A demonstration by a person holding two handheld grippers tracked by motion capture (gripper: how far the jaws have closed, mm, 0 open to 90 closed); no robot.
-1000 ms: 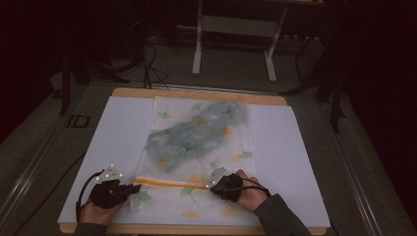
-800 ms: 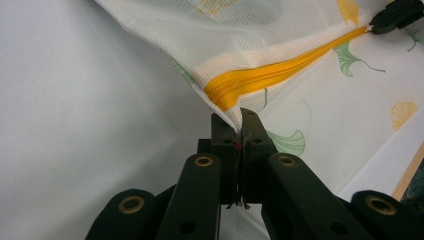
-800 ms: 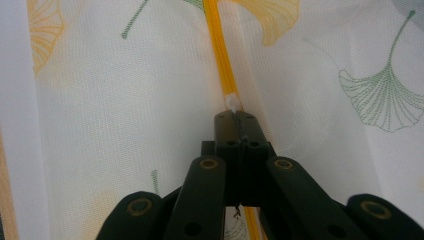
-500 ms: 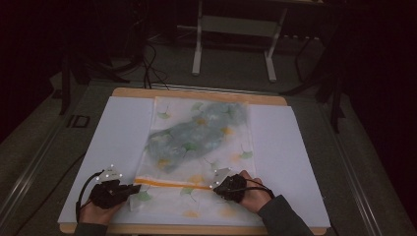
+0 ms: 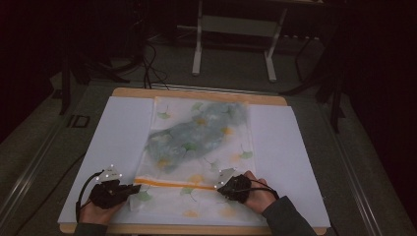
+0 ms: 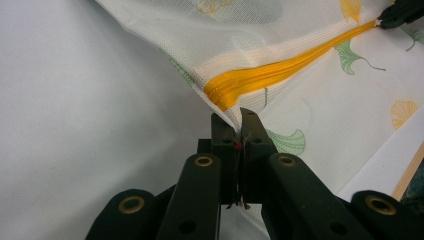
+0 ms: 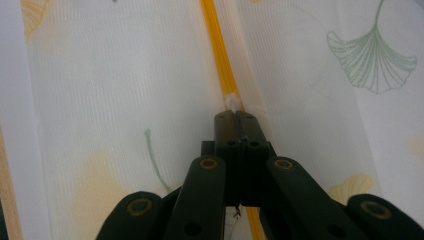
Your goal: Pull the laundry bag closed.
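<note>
White sheet [image 5: 113, 132] bare on both sides of mesh bag [image 5: 199, 142], open approach

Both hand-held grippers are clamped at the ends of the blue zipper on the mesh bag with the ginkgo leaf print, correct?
Not quite: the zipper is orange, not blue, as the left gripper view shows plainly. The rest holds: the left hand-held gripper is shut on the mesh bag at the zipper's end, and the right hand-held gripper is shut at the white zipper pull on the same orange line.
</note>
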